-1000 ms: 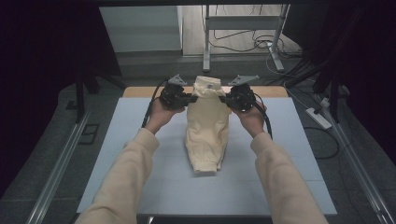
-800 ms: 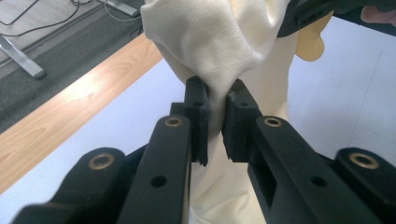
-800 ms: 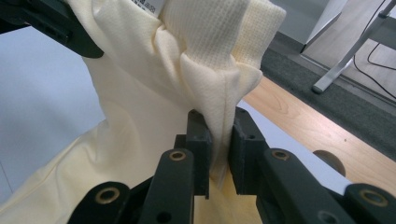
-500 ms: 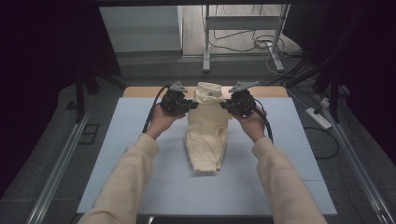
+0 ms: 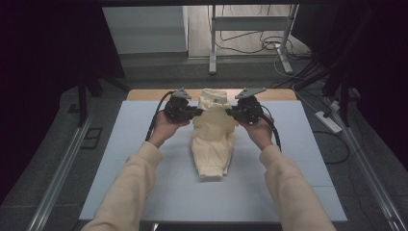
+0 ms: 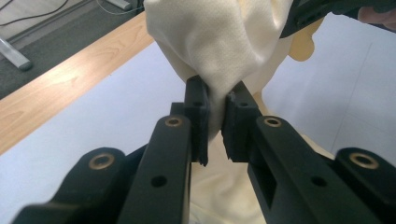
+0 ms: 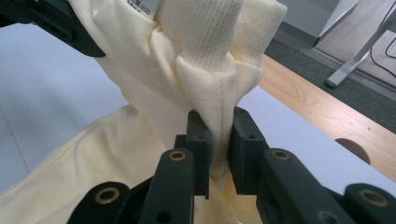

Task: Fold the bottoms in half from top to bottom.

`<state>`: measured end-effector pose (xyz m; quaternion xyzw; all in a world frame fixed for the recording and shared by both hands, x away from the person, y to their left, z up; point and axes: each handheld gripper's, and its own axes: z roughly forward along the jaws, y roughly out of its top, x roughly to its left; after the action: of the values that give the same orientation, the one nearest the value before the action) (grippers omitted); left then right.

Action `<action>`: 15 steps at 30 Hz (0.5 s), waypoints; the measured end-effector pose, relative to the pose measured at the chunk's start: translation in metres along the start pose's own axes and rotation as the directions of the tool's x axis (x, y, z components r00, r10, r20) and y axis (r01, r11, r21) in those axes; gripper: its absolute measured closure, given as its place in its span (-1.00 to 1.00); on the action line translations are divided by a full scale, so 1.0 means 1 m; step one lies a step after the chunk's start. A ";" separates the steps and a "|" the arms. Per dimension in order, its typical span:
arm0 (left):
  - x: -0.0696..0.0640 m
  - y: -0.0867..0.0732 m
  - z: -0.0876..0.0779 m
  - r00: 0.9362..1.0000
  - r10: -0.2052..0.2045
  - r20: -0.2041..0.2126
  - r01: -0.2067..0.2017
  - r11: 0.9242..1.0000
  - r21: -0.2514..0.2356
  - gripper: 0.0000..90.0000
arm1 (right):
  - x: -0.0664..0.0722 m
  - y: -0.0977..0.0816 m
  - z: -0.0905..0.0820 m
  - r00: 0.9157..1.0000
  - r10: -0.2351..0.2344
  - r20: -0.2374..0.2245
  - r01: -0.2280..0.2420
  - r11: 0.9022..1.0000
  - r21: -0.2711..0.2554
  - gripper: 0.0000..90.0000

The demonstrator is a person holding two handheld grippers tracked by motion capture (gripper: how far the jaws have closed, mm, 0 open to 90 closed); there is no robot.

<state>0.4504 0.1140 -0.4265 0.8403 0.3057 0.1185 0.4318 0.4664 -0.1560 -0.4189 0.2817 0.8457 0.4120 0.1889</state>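
Observation:
A cream knitted garment (image 5: 211, 139) hangs by its upper end between my two grippers, its lower end resting on the pale blue mat (image 5: 125, 159). My left gripper (image 5: 196, 112) is shut on the garment's left upper edge (image 6: 215, 93). On the opposite side, my right gripper (image 5: 230, 113) pinches the right upper edge (image 7: 219, 116). Both point inward toward each other above the mat's far part. In the left gripper view the cloth (image 6: 205, 42) bunches above the jaws. A white label (image 7: 144, 6) shows at the top of the right gripper view.
The mat lies on a wooden table (image 5: 144, 94) whose far edge shows behind the garment. Beyond it stand metal stand legs (image 5: 211, 48) and cables (image 5: 269, 45) on the floor. A power strip (image 5: 328, 121) lies at the right. Rails (image 5: 62, 163) run along both sides.
Both grippers have risen a little and moved toward the far edge, lifting the garment's top end higher off the mat. The grips have not changed.

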 end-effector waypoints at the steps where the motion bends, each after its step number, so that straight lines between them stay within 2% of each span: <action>1: -0.001 -0.001 0.000 1.000 -0.003 0.002 0.003 1.000 -0.002 0.81 | 0.000 0.000 0.000 1.000 -0.002 -0.001 0.002 1.000 0.004 0.75; 15: -0.007 -0.015 0.000 1.000 -0.012 0.024 0.012 1.000 0.012 0.81 | 0.008 -0.013 0.001 0.999 0.007 -0.033 -0.006 1.000 0.019 0.75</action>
<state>0.4391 0.1164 -0.4387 0.8423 0.3060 0.1040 0.4313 0.4564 -0.1565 -0.4306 0.2794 0.8517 0.4090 0.1710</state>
